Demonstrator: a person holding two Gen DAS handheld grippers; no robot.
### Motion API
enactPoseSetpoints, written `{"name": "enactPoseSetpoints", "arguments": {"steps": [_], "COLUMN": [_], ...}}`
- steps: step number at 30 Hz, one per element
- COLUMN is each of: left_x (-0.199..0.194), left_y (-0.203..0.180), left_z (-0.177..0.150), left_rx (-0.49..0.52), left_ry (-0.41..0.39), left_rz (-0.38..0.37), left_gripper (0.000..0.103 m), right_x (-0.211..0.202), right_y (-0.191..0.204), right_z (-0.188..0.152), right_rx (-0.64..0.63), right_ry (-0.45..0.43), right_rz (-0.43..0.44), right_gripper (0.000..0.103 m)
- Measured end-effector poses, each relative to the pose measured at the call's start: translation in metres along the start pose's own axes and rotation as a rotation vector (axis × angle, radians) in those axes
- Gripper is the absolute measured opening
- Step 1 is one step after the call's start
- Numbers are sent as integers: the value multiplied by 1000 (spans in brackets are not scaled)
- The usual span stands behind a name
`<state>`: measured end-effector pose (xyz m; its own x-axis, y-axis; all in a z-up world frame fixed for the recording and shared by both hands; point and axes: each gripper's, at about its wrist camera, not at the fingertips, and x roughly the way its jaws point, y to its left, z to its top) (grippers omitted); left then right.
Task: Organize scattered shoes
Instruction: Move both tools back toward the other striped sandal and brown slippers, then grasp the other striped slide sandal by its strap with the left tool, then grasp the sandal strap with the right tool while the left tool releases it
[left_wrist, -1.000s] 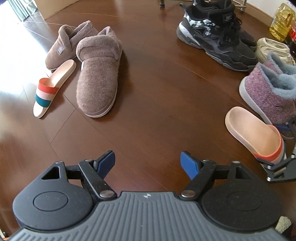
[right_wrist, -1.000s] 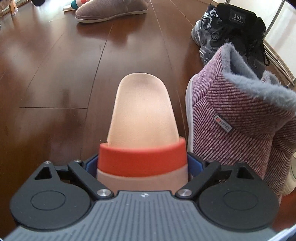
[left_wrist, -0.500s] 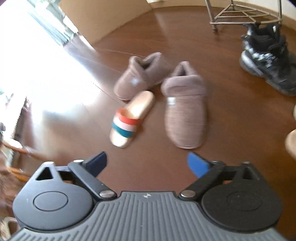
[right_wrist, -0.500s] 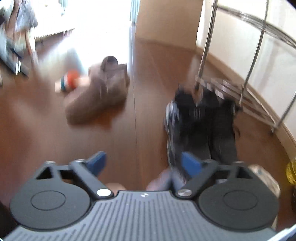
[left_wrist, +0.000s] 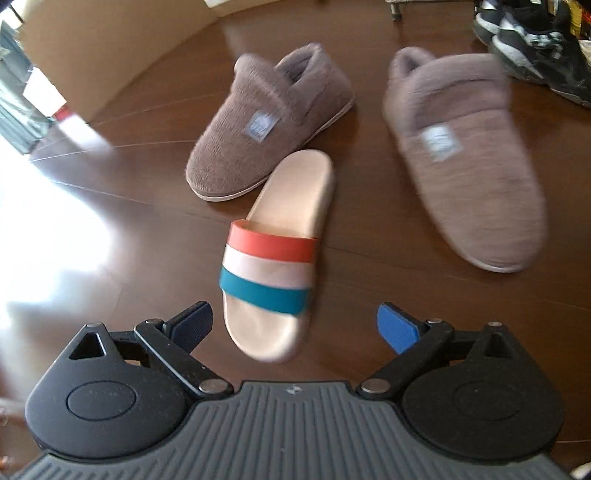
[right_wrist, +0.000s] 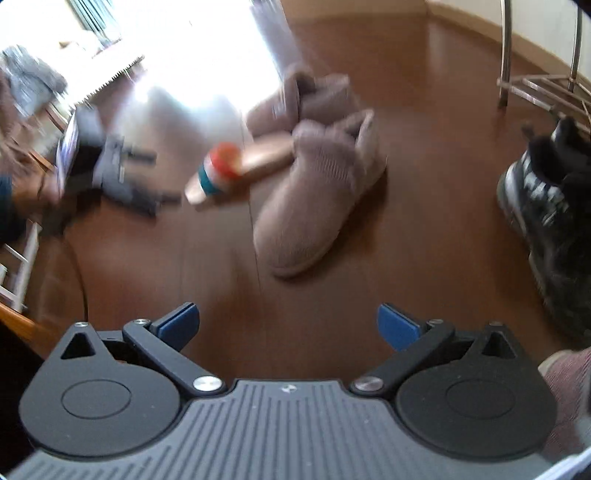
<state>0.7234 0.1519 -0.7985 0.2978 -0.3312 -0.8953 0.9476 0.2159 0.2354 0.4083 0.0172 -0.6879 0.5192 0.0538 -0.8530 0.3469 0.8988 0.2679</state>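
Visibly, both slippers (left_wrist: 269, 125) bear unreadable blue labels; both grippers' jaws stand apart.

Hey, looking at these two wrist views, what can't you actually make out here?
- Left wrist view: patch on the right brown slipper is motion-blurred, unreadable.
- Left wrist view: black sneakers are cut off by the top right edge.
- Right wrist view: striped slide is smeared by blur; its far end sits behind a brown slipper.
- Right wrist view: purple knit shoe is clipped by the edge and the gripper body.
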Motion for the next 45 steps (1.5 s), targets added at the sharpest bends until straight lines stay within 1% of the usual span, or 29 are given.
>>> {"name": "enactPoseSetpoints", "arguments": {"steps": [1, 4, 6, 8, 10, 11, 13, 14, 15, 18, 19, 20, 21, 23, 25, 27, 28, 29, 30, 31, 32, 34, 36, 38, 39, 40, 41, 44, 45], "left_x": [19, 50, 63, 74, 86, 89, 87, 85, 79, 53, 41, 34, 26, 4, -28, -50, -60, -67, -71, -75, -79, -78, -75, -74, -72, -71, -70, -67, -66], "left_y": [17, 39, 47, 48, 40, 36, 22, 14, 6, -22, -41, -53, -65, -77, -69, -56, -50, -44, -39, -33, -30, -19, -14, -11, -11, -12, -12, -13, -13], "left_z": [3, 13, 20, 26, 29, 29, 24, 20, 15, -6, -18, -26, -36, -57, -82, -102, -112, -120, -127, -133, -137, -144, -147, -150, -151, -150, -151, -149, -148], "left_rx": [-14, -25, -23, -11, 35, 61, 120, 151, 154, 109, 97, 89, 52, -69, -247, -354, -394, -425, -450, -476, -491, -540, -554, -560, -561, -563, -564, -555, -551], "left_ry": [10, -2, -17, -21, -11, -11, -25, -33, -23, 40, 71, 93, 123, 152, 111, 82, 76, 79, 83, 88, 90, 99, 104, 107, 108, 108, 108, 102, 100], "left_rz": [-46, -109, -151, -173, -200, -195, -143, -115, -123, -219, -226, -219, -209, -233, -290, -264, -227, -191, -162, -134, -120, -114, -111, -108, -115, -123, -131, -155, -159], "left_gripper": [97, 97, 97, 97, 96, 96, 82, 81, 79, 80, 84, 84, 85, 82, 81, 81, 81, 80, 80, 80, 80, 80, 80, 80, 80, 80, 80, 80, 80], "right_x": [8, 20, 30, 31, 36, 36, 39, 40, 43, 50, 53, 55, 61, 72, 87, 101, 109, 131, 145, 162, 173, 189, 200, 211, 222, 227, 232, 235, 234], "right_y": [12, 32, 45, 41, 33, 30, 22, 18, 17, 25, 29, 31, 36, 42, 50, 54, 56, 63, 68, 72, 75, 75, 70, 67, 64, 64, 63, 67, 66], "right_z": [5, 17, 19, 17, 15, 14, 16, 17, 20, 31, 34, 35, 38, 41, 42, 40, 38, 28, 24, 21, 19, 16, 15, 14, 12, 11, 11, 23, 26], "right_rx": [-2, 23, 59, 77, 110, 120, 150, 162, 151, 85, 64, 53, 28, 16, 78, 186, 237, 344, 383, 425, 478, 629, 788, 899, 972, 986, 992, 795, 685], "right_ry": [-9, -37, -9, 23, 58, 60, 52, 47, 34, 9, 4, 0, -8, -11, 3, 20, 31, 70, 104, 138, 157, 157, 145, 190, 253, 280, 305, 338, 367], "right_rz": [-3, -1, -2, -17, -54, -63, -85, -96, -101, -93, -82, -73, -51, -41, -29, 9, 28, 60, 55, 66, 77, 78, 37, 6, -10, 3, 16, 58, 87], "right_gripper": [102, 102, 102, 102, 102, 102, 102, 102, 101, 99, 98, 98, 96, 94, 94, 94, 86, 77, 60, 47, 44, 44, 45, 42, 35, 24, 23, 16, 14]}}
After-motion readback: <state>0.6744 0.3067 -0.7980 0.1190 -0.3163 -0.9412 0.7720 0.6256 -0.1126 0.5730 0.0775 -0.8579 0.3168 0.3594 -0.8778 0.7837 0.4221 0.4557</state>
